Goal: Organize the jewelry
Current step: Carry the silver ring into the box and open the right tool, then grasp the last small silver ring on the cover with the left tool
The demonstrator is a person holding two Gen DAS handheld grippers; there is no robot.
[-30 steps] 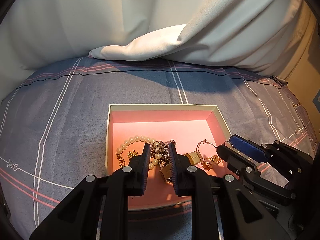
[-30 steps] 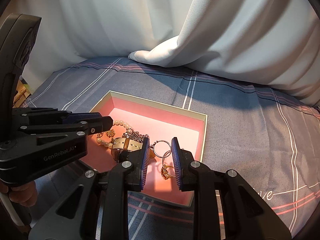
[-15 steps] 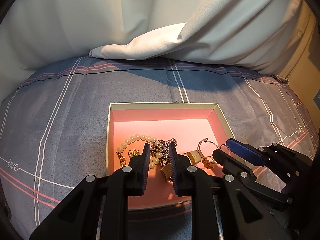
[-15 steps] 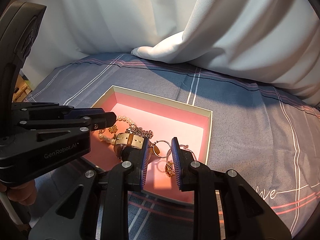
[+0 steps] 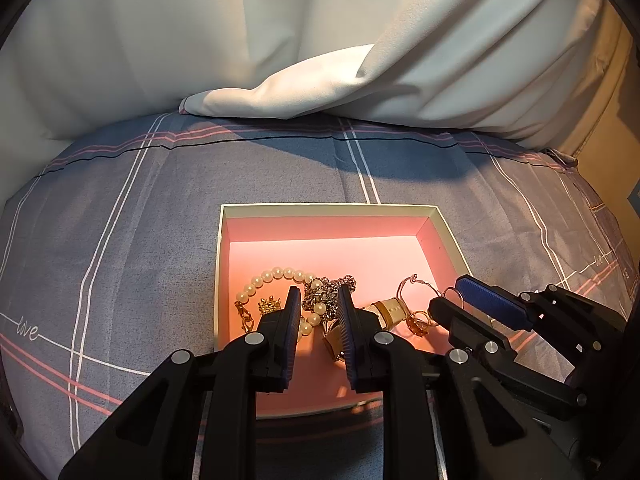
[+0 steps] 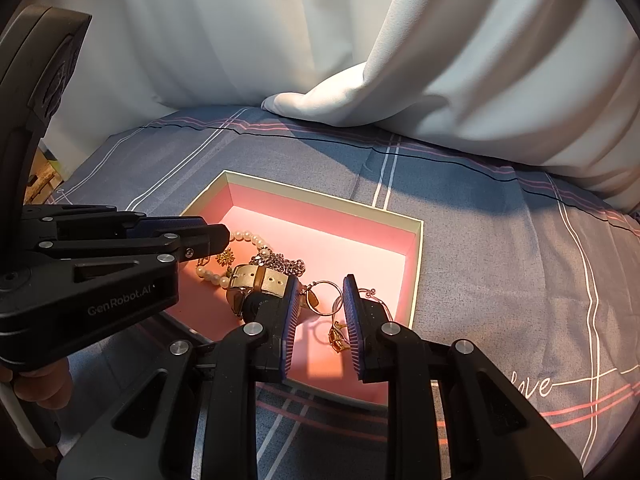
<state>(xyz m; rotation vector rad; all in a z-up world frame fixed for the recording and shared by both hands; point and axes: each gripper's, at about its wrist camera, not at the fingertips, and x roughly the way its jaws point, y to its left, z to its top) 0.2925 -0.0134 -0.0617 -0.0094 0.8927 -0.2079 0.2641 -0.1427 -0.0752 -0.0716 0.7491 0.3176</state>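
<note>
box: pink-lined box [image 5: 328, 210] on plaid bedsheet [image 5: 120, 240]
jewelry: pearl bracelet [image 5: 276, 276], chain, watch [image 6: 260, 278], hoop earring [image 6: 322, 298] — heaped inside
left gripper [image 5: 318, 300]: fingers apart over the pearls
right gripper [image 6: 318, 294]: fingers apart — straddling the hoop

The right gripper [image 6: 318, 300] has pushed farther into the pink box [image 5: 328, 210], toward its left in the lower-right of the left wrist view. From its own camera, the hoop earring [image 6: 325, 298] now sits lower between its parted fingers.
</note>
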